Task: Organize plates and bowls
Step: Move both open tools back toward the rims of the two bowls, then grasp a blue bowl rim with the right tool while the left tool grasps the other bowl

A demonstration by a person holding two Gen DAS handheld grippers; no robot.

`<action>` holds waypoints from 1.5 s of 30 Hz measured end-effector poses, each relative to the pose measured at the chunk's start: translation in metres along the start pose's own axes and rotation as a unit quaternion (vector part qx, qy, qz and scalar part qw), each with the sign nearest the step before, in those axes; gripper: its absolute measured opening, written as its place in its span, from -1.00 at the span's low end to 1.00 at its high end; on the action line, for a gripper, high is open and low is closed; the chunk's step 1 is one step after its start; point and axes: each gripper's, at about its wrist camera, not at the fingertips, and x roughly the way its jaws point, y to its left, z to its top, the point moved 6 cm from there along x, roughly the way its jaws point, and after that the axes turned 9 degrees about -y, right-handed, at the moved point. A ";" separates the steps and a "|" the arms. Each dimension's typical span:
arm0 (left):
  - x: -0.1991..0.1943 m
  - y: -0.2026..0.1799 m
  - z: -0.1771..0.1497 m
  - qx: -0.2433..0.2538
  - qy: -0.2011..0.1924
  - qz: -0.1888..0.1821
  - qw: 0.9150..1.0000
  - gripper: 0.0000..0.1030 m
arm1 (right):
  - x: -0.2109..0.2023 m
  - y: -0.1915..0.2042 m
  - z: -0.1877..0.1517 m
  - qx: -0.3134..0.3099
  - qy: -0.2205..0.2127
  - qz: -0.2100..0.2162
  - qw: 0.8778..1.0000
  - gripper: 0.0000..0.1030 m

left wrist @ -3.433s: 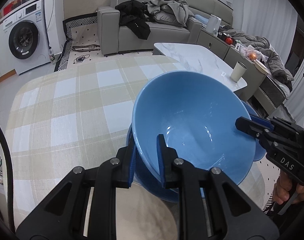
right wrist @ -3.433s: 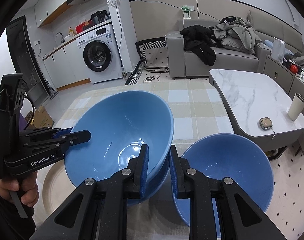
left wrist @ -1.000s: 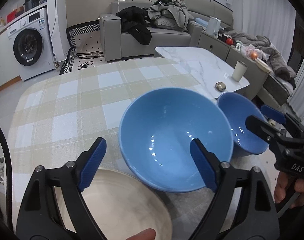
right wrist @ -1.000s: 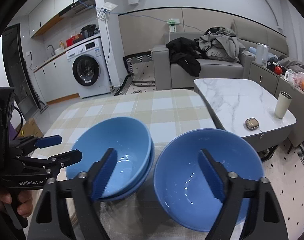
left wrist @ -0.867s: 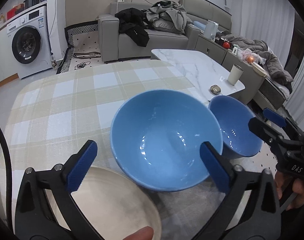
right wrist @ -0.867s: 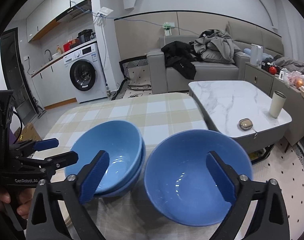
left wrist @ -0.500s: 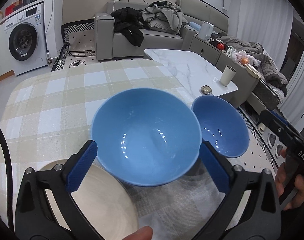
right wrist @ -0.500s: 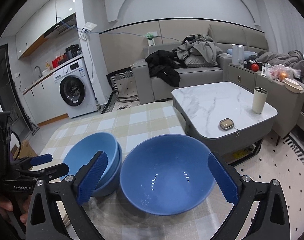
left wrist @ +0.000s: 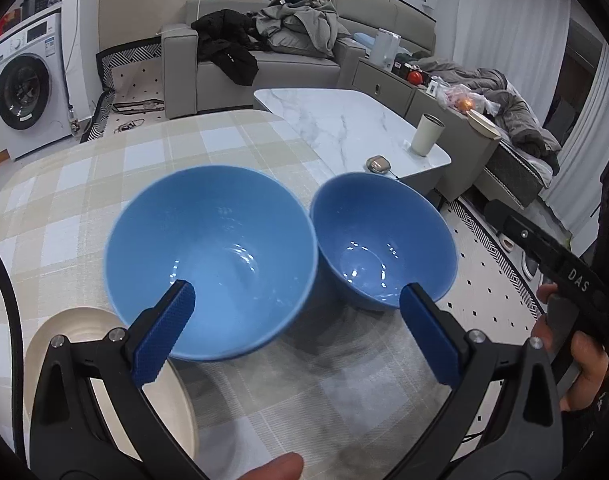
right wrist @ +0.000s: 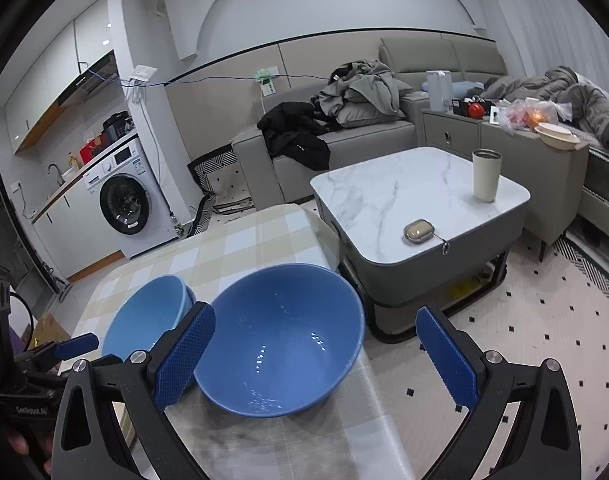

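Observation:
A light blue bowl sits nested in another on the checked tablecloth, and a darker blue bowl stands alone just to its right, almost touching. My left gripper hangs open above and short of both, with nothing between its pads. In the right wrist view the single bowl is nearest, at the table's corner, with the nested bowls behind to the left. My right gripper is open wide and holds nothing. A cream plate lies under the left gripper's left finger.
The checked table ends just right of the single bowl. Beyond that edge stands a marble coffee table with a cup and a small case. A sofa with clothes and a washing machine are far behind.
Both grippers were shut on a light blue bowl's rim over the stack. It now rests nested. Both jaws have opened wide and both grippers have drawn back and risen a little.

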 end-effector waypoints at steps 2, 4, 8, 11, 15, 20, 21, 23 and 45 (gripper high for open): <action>0.005 -0.008 -0.002 -0.003 0.008 -0.014 1.000 0.77 | 0.002 -0.002 -0.001 0.004 0.000 0.002 1.000 0.99; 0.009 -0.016 -0.005 0.001 0.018 -0.023 1.000 0.51 | 0.003 -0.004 -0.002 0.003 -0.001 0.007 1.000 0.99; 0.014 -0.034 -0.008 0.013 0.024 -0.049 0.998 0.14 | 0.003 -0.010 -0.003 0.010 -0.001 0.014 1.000 0.80; 0.020 -0.042 -0.011 0.009 0.031 -0.055 0.998 0.03 | 0.006 -0.014 -0.004 0.019 0.003 0.017 1.000 0.58; 0.031 -0.047 -0.014 0.000 0.042 -0.048 0.998 0.02 | 0.015 -0.017 -0.009 0.018 0.018 0.013 1.000 0.41; 0.047 -0.046 -0.016 -0.015 0.049 -0.035 0.998 0.02 | 0.027 -0.023 -0.019 0.033 0.032 0.013 0.999 0.38; 0.050 -0.046 -0.017 -0.017 0.049 -0.034 0.998 0.02 | 0.031 -0.024 -0.022 0.038 0.036 0.016 0.998 0.28; 0.057 -0.046 -0.017 -0.018 0.052 -0.033 0.998 0.02 | 0.036 -0.026 -0.025 0.042 0.041 0.016 0.998 0.24; 0.090 -0.048 -0.021 -0.012 0.065 -0.022 0.998 -0.13 | 0.066 -0.023 -0.052 0.036 0.075 0.013 0.996 -0.35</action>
